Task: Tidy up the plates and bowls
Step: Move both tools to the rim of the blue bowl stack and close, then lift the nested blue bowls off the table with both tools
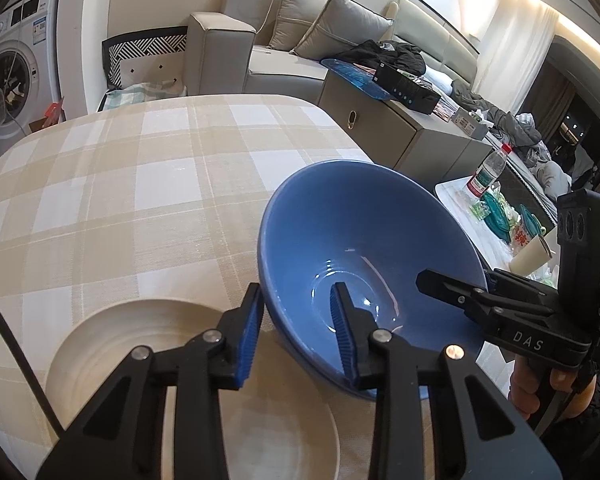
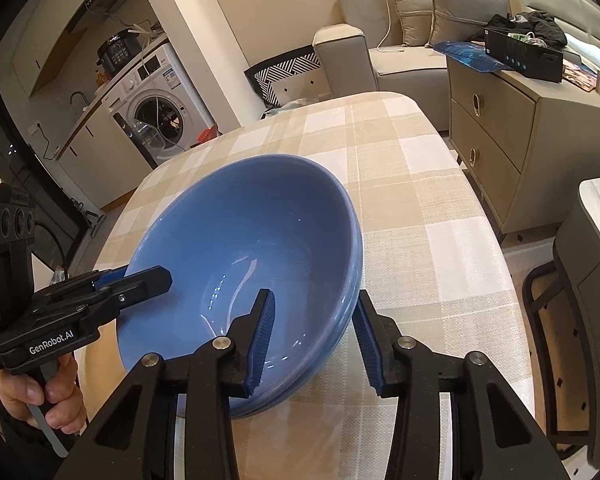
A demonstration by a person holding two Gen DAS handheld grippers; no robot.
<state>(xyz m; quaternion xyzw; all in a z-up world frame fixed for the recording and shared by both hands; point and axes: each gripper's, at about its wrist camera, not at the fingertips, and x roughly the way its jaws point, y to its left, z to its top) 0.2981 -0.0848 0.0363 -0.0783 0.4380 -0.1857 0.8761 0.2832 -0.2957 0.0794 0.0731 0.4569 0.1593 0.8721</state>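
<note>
Two blue bowls [image 1: 364, 232] [image 2: 240, 232], nested one in the other, sit on the checked tablecloth [image 1: 140, 200]. In the left wrist view my left gripper [image 1: 297, 288] straddles their near left rim, one blue pad inside and one against the outer wall. My right gripper [image 2: 314, 294] straddles the opposite rim the same way. Each gripper also shows in the other's view: the right gripper [image 1: 452, 280] clamped over the right rim, the left gripper [image 2: 140, 276] over the left rim. A white plate [image 1: 112, 344] lies beside the bowls, under my left gripper.
A beige drawer cabinet [image 2: 520, 140] stands close to the table's right side, with a sofa [image 1: 236, 40] behind. A low white table with a water bottle [image 1: 488, 172] and clutter is at the right. A dark chair [image 2: 580, 300] stands by the table's right edge.
</note>
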